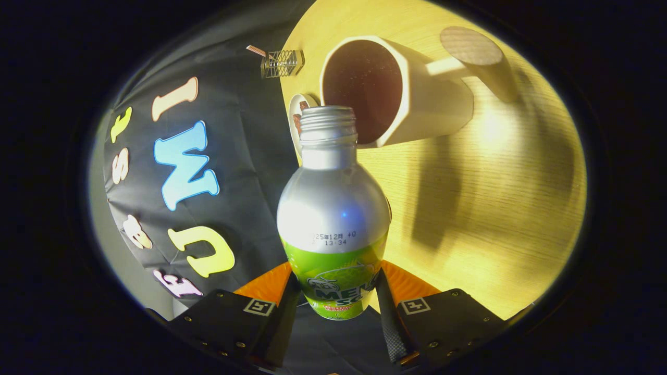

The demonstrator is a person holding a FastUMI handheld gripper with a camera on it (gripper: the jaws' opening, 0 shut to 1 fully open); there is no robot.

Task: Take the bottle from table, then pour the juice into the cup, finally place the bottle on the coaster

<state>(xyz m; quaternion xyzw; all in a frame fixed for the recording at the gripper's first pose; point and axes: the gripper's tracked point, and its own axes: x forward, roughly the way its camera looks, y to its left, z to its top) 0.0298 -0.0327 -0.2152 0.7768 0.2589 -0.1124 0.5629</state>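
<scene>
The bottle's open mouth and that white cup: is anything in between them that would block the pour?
Nothing visible does. The gripper is shut on the bottle, and the bottle's uncapped mouth sits right at the rim of the cup, whose opening faces it. The small plate lies beside the neck, not between them.

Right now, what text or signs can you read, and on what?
"25年12月" over "13:34": stamp on the bottle; its end characters are blurred.
Green label: the big words are partly hidden by the hand-held gripper, whose fingers press both sides of the bottle; the small print is too blurred to read.
Square code markers, one on each finger: no words.
Cup: no text.
</scene>
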